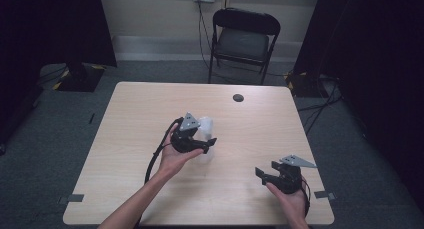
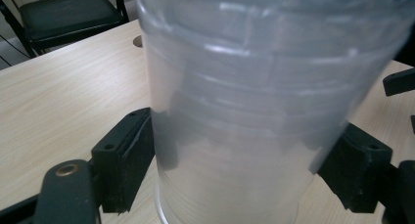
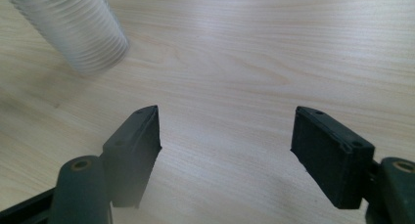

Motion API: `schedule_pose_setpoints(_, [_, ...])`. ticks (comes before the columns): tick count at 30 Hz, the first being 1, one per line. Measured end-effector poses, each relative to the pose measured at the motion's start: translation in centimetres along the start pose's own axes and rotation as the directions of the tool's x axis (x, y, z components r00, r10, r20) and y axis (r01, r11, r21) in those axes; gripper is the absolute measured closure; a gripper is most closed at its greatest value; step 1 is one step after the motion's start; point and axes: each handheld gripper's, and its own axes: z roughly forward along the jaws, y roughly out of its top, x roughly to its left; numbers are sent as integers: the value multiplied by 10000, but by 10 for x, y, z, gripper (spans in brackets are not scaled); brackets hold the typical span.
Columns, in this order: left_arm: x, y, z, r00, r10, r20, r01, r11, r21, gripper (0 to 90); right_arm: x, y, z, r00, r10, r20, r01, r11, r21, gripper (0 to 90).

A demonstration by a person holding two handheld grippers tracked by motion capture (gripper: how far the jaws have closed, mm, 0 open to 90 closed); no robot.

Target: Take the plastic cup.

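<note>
So your left gripper (image 1: 206, 142) sits around the middle of the high view, with its black jaws on either side of the tall translucent ribbed plastic cup (image 2: 254, 111). In the left gripper view both pads (image 2: 128, 155) look right up against the wall, maybe just touching, but I can't tell if they're actually pressing, so I wouldn't call it a clamp yet. That cup stands upright on the pale wooden table (image 1: 140, 114), centre of the frame, and it may well be a nested stack given all those rings.

What could go wrong: the wall is thin and slick, so if you squeeze hard it'll buckle or pop out sideways, and if you squeeze too little it slides down through the pads once you lift. If it is a stack, you might only grab the outer cup and leave the rest behind. You're also gripping low-ish, so a tall cup could tip over the jaws.

Contents: nothing I can see through the cloudy plastic, looks empty.

Your right gripper (image 1: 267, 173) hangs at the lower right of the high view, jaws wide apart over bare table, holding nothing, well apart from the cup
</note>
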Motion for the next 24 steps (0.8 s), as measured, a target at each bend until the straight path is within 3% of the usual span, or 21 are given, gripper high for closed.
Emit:
schedule_pose_setpoints(8, [4, -3, 2, 9995, -296, 68, 294, 9993, 209, 229, -1, -1, 1, 10000, 47, 68, -47, 10000, 69, 265])
schedule_pose_setpoints(12, [2, -3, 4, 9999, -145, -83, 148, 9992, 379, 241, 1, -1, 1, 10000, -5, 99, 4, 9999, 122, 271])
schedule_pose_setpoints(14, [2, -2, 1, 9997, -200, -108, 203, 9994, 267, 288, 1, -1, 1, 9999, -13, 105, 12, 9999, 140, 272])
schedule_pose_setpoints(24, [4, 2, -4, 9989, -435, -185, 434, 9991, -38, 288, -1, 0, 0, 9998, 125, 151, -125, 9999, -3, 284])
